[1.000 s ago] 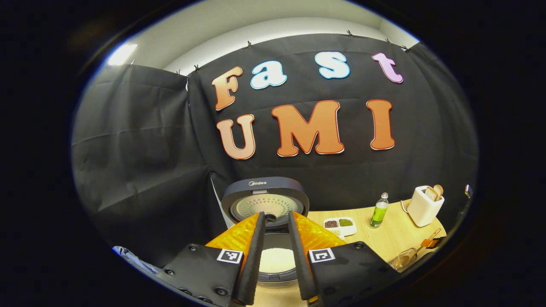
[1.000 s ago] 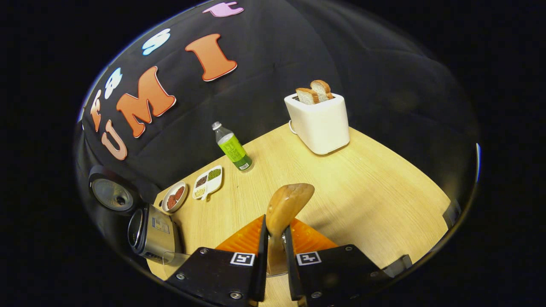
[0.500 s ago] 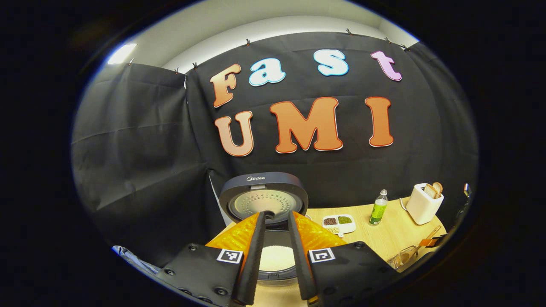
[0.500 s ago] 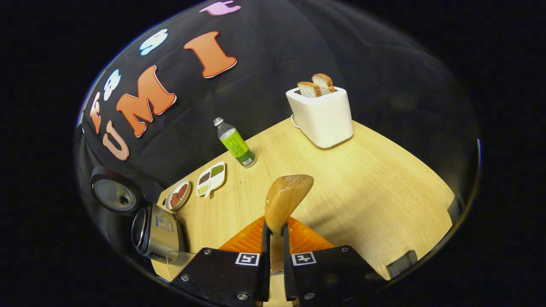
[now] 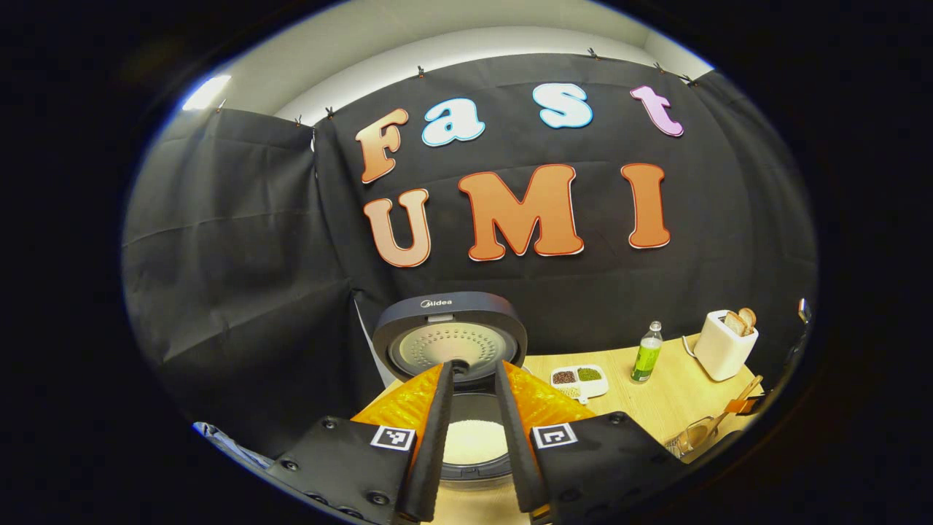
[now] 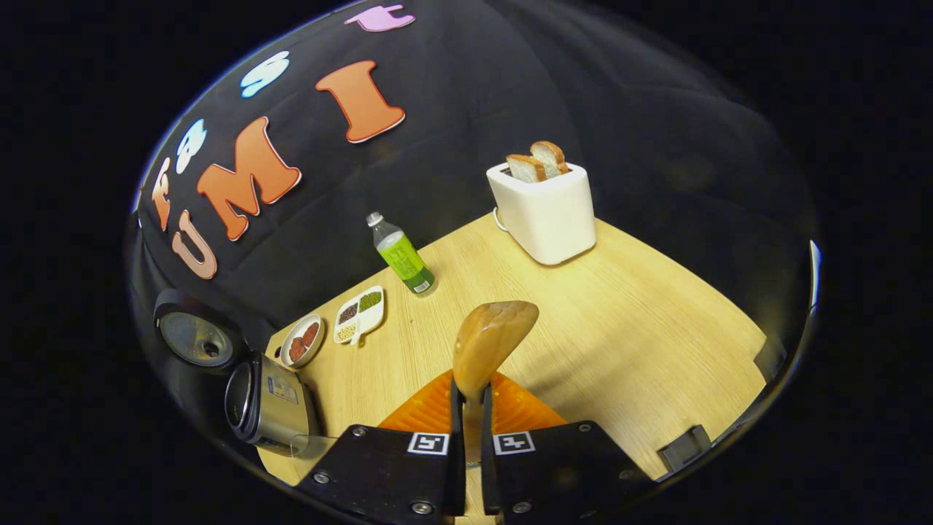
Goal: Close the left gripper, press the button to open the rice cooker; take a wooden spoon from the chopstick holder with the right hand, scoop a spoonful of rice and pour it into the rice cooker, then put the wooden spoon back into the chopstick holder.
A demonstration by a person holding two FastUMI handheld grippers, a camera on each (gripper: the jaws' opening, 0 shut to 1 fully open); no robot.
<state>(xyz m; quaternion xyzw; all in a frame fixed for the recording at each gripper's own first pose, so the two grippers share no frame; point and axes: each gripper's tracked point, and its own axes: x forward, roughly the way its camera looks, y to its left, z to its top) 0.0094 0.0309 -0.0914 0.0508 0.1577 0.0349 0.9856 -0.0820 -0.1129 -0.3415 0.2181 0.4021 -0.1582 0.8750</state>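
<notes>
Left hand-held gripper (image 5: 472, 372), lower centre of the left gripper view: fingers apart, holding nothing, framing the open rice cooker (image 5: 466, 437) with white rice in its pot and lid (image 5: 450, 339) upright behind. Right hand-held gripper (image 6: 470, 390), bottom centre of the right gripper view: clamped on the handle of the wooden spoon (image 6: 487, 343), bowl raised over the counter (image 6: 619, 328). White toaster (image 6: 543, 208) with two bread slices upper centre, green bottle (image 6: 401, 255) left of it, rice cooker far lower left.

Left gripper (image 5: 474, 437): fingers apart, 6 o'clock
Cooker (image 5: 452, 350): lid up, rice (image 5: 474, 441) between fingers
Toaster (image 5: 725, 343): 3 o'clock
Bottle (image 5: 646, 356): left of toaster
</notes>
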